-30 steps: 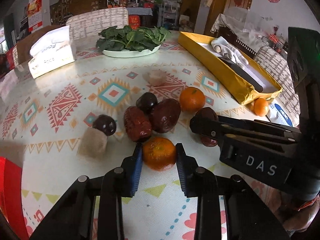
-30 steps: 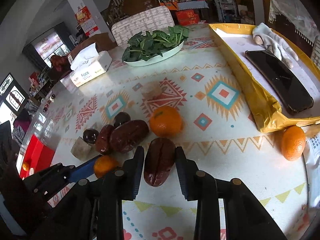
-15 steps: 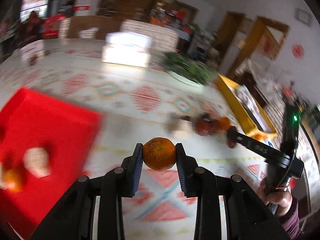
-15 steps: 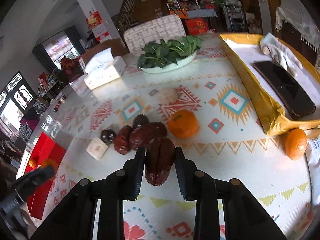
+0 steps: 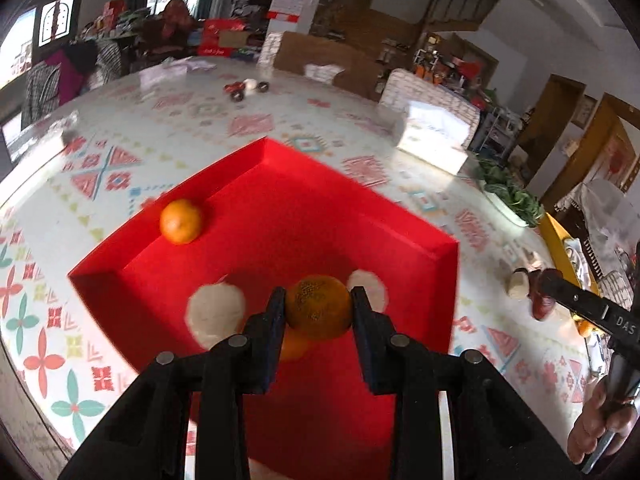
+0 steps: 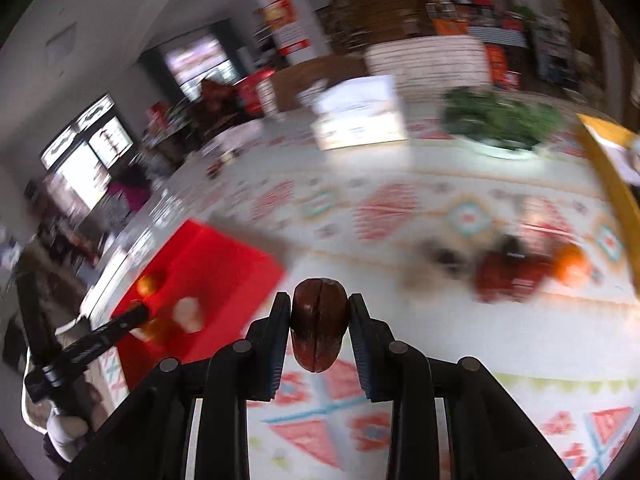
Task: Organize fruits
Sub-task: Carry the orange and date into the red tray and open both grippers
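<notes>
held orange (image 5: 319, 307) across its middle in left gripper (image 5: 319, 312), over red tray (image 5: 448, 248). pinched dark fruit (image 6: 319, 322) in right gripper (image 6: 319, 320), tray at 9 o'clock. likely light, firm, round; prone to rolling.

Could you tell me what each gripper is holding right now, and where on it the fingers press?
The left gripper pinches an orange across its sides. The right gripper clamps a date across its sides.

Orange tangerine (image 5: 318, 307) — pinched above red tray (image 5: 276, 184), dark red date (image 6: 318, 322) — pinched over table
</notes>
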